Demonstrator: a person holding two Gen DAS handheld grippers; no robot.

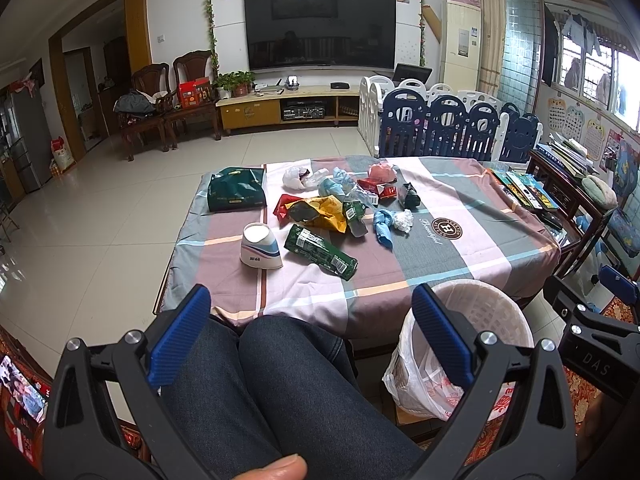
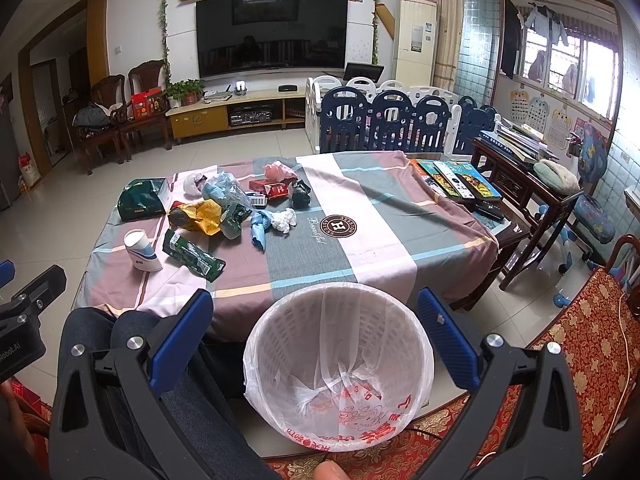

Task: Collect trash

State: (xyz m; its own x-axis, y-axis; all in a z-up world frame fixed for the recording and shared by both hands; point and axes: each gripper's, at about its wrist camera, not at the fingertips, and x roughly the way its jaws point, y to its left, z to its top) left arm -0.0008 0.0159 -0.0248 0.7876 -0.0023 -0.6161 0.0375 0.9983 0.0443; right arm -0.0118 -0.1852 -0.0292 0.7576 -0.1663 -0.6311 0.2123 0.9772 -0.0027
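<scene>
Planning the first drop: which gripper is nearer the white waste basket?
Right. The right gripper hovers open directly over the white waste basket, framing its rim. The left gripper hangs open over the person's lap, with the basket off to its right.

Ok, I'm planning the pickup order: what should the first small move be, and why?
Probably reach the left tongs forward to the green wrapper. Both tongs are open and hold nothing, the lined bin holds no trash, and that wrapper lies nearest the table edge.
</scene>
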